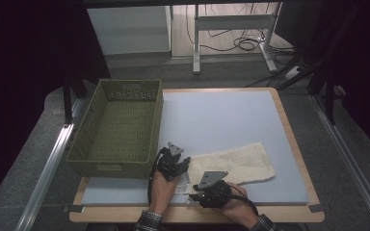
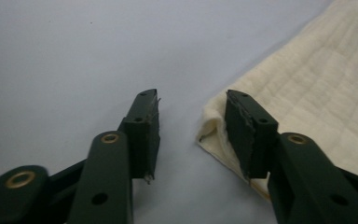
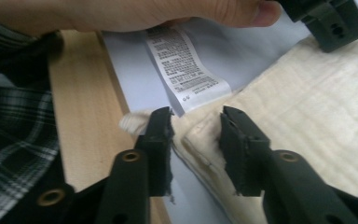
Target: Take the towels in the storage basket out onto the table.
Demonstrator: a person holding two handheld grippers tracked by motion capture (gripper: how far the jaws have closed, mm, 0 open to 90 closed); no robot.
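A cream quilted cloth (image 1: 236, 162) lies folded on the pale blue mat (image 1: 221, 115) near the table's front edge. My left gripper (image 1: 182, 165) stands open at the cloth's left corner (image 2: 214, 126); one jaw rests over the cloth, the other over bare mat. My right gripper (image 1: 195, 196) is open too, its jaws straddling the cloth's near corner (image 3: 200, 135) beside a white care label (image 3: 184, 70). In the right gripper view, the left gripper (image 3: 328, 21) and the person's hand (image 3: 144, 14) lie beyond the label.
An olive woven basket (image 1: 120, 127) sits at the left of the mat, close to the left gripper. The table's wooden front edge (image 3: 81, 112) runs just under the right gripper. A plaid sleeve (image 3: 14, 121) shows at the left of the right gripper view.
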